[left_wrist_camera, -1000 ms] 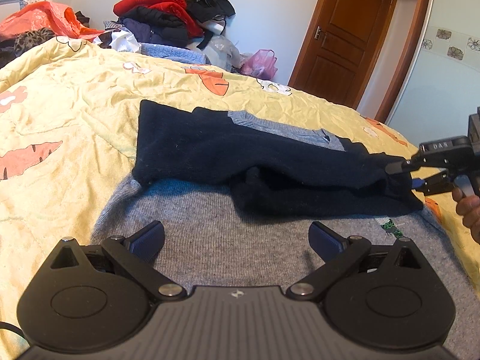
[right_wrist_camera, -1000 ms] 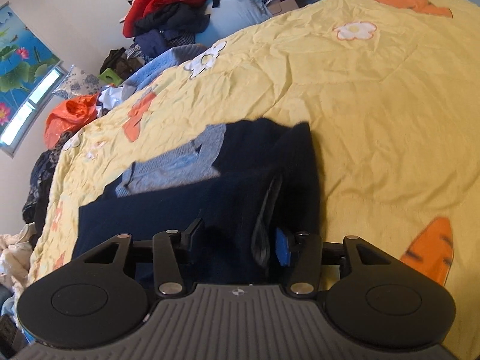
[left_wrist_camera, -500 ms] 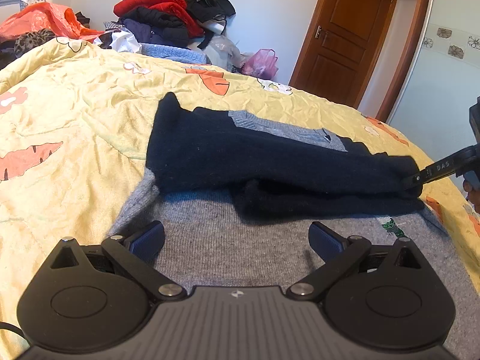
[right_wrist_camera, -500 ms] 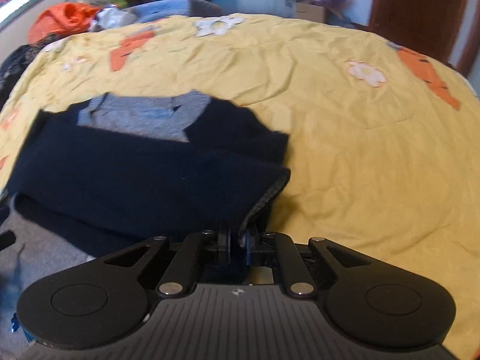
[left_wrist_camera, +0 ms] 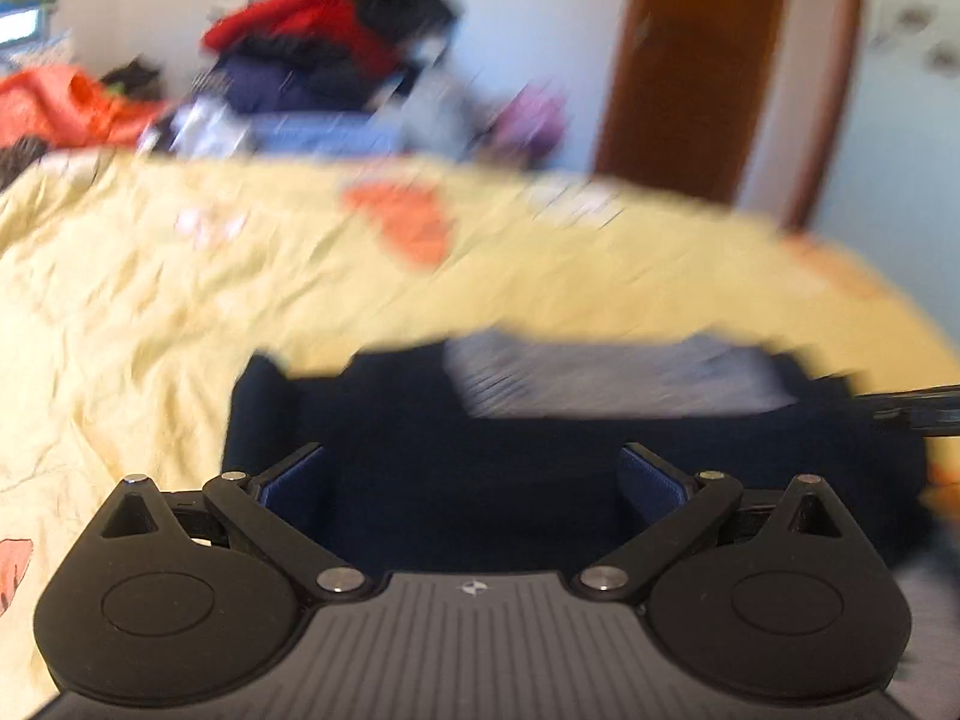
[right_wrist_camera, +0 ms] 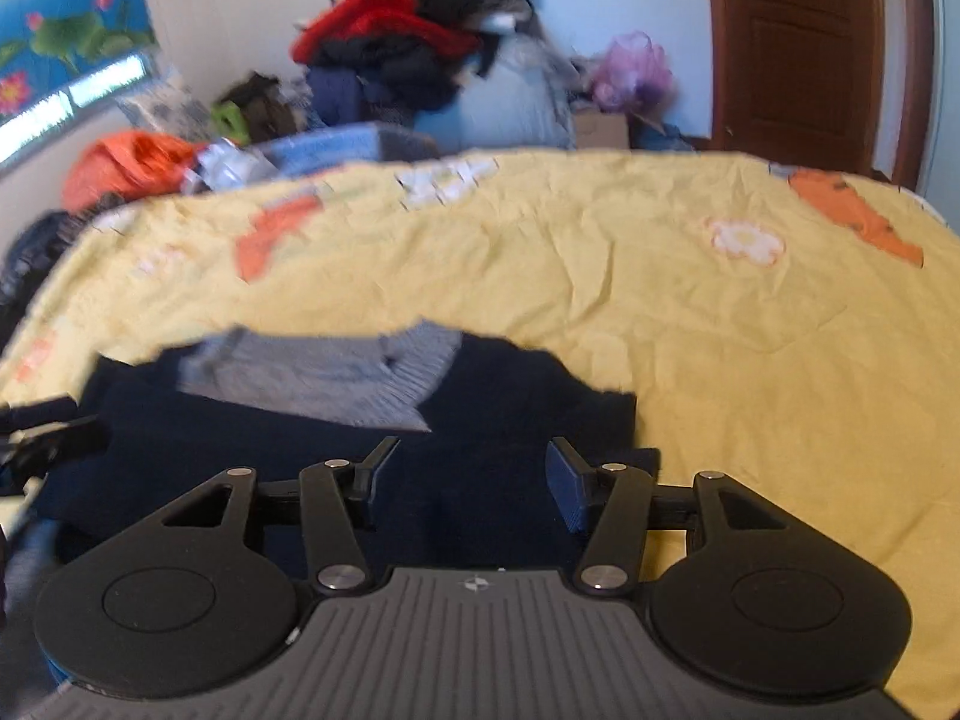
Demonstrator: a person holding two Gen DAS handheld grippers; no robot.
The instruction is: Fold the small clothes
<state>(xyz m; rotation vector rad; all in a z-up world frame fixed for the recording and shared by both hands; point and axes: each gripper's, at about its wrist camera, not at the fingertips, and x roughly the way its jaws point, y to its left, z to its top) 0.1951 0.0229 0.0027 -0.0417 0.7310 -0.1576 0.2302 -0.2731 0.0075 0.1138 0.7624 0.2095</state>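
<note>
Now, in the left wrist view, heavily blurred by motion, the left gripper [left_wrist_camera: 471, 474] has swept forward from over the grey body of the sweater to hang over its dark navy part; its jaws are spread wide with nothing pinched, just as they were a second ago. The navy-and-grey sweater [left_wrist_camera: 540, 450] lies on the yellow carrot-print bed cover [left_wrist_camera: 180, 300], its grey ribbed collar [left_wrist_camera: 600, 378] facing up beyond the jaws, and the black tip of the right gripper [left_wrist_camera: 912, 408] pokes in at the right edge. In the right wrist view, the right gripper's [right_wrist_camera: 468, 480] jaws, which half a second ago were pinched on the navy sleeve edge, are opening and stand apart over the sweater [right_wrist_camera: 510, 408] with no cloth pressed between the pads. The folded-over navy layer now rests flat across the garment, below the collar [right_wrist_camera: 336, 372], and part of the left gripper [right_wrist_camera: 54, 426] shows at the far left. That release suggests 1 fold is laid down, and both grippers look free to take the next edge. Behind the bed, a heap of clothes [right_wrist_camera: 408, 36] waits by the wall.
</note>
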